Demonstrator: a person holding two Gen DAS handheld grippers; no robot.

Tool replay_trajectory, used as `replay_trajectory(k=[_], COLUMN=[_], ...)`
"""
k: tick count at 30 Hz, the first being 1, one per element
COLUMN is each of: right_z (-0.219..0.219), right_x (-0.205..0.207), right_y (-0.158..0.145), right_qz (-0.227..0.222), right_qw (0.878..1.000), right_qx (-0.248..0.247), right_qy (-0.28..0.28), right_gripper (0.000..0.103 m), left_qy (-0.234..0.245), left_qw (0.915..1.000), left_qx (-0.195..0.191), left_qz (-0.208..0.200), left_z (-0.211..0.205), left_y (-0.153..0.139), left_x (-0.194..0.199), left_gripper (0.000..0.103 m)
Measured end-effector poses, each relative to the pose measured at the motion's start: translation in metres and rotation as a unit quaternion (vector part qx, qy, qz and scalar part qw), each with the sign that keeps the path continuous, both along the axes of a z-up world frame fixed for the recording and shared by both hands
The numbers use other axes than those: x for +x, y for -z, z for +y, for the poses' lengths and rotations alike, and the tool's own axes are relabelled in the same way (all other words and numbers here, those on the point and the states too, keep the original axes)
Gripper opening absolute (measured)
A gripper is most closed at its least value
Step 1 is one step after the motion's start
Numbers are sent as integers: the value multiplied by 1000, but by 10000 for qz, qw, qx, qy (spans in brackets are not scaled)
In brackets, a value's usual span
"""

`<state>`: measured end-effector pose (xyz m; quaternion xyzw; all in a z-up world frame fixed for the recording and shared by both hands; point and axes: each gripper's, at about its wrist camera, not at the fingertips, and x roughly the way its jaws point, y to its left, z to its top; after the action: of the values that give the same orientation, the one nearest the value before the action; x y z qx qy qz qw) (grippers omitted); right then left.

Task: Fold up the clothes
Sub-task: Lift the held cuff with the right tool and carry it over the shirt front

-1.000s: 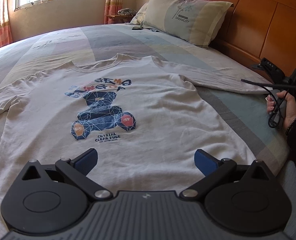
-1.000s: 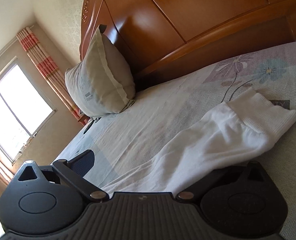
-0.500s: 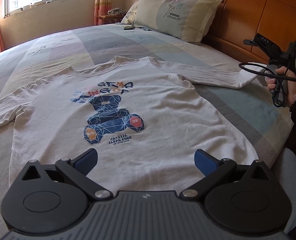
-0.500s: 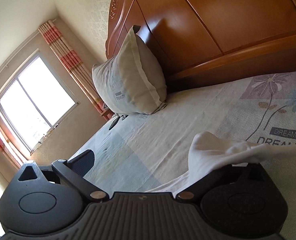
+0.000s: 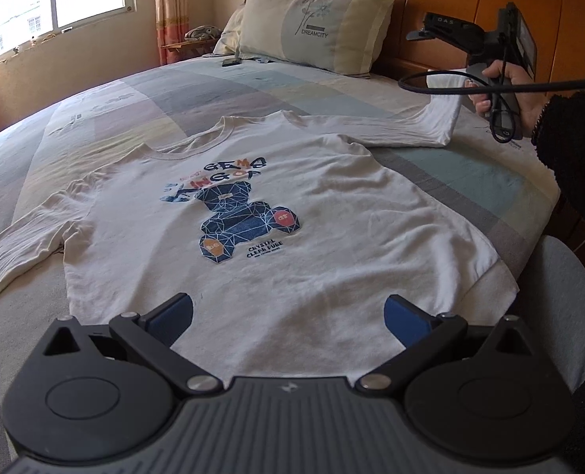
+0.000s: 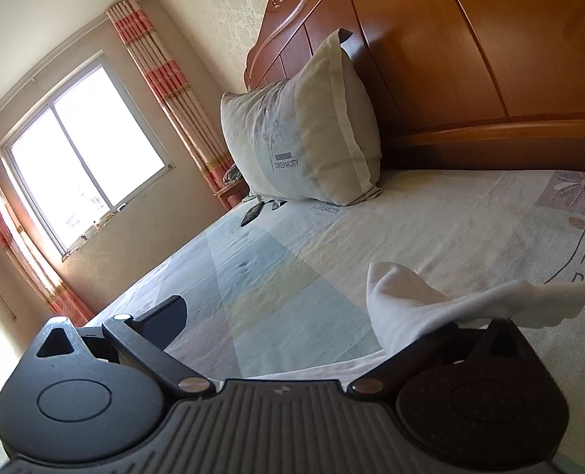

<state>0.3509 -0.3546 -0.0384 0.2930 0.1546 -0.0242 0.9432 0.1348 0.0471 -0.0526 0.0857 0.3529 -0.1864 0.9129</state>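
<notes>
Jaws on the left gripper stand spread wide with nothing between them, hovering just above the hem of the white long-sleeved T-shirt, probably waiting to steady or take that edge. Over at the right gripper, the fingers look parted too, yet the cuff of the right sleeve drapes over the far finger and is raised off the bedspread; whether it is pinched or only hooked there, I cannot tell. From the left wrist view, that sleeve stretches out taut toward the person's right hand, which suggests it is being lifted to swing across the chest. The shirt lies front up, flat on the bed, its other sleeve spread outward. A pillow leans against the wooden headboard.
</notes>
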Motion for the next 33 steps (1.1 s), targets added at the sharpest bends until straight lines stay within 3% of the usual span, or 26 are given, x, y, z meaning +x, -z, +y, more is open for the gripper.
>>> replay_trajectory(k=[8,14,33], right_z=[59,103,219], right_x=[12,23,64], right_y=[-9,-14,-21], right_qz=[94,100,87], right_qw=[9997,9987,9886], right_qx=[-79,-130,-409], right_qy=[-223,-486,-1446], right_gripper=[103,103,103], left_qy=[342,313,237], left_qw=[9994,9994,9997], left_qx=[-15,154,15], left_qz=[7,12,95], left_z=[31,51,79], left_y=[-11,-14,-21], left_x=[-15,-19,-32], left_gripper=[102,102,102])
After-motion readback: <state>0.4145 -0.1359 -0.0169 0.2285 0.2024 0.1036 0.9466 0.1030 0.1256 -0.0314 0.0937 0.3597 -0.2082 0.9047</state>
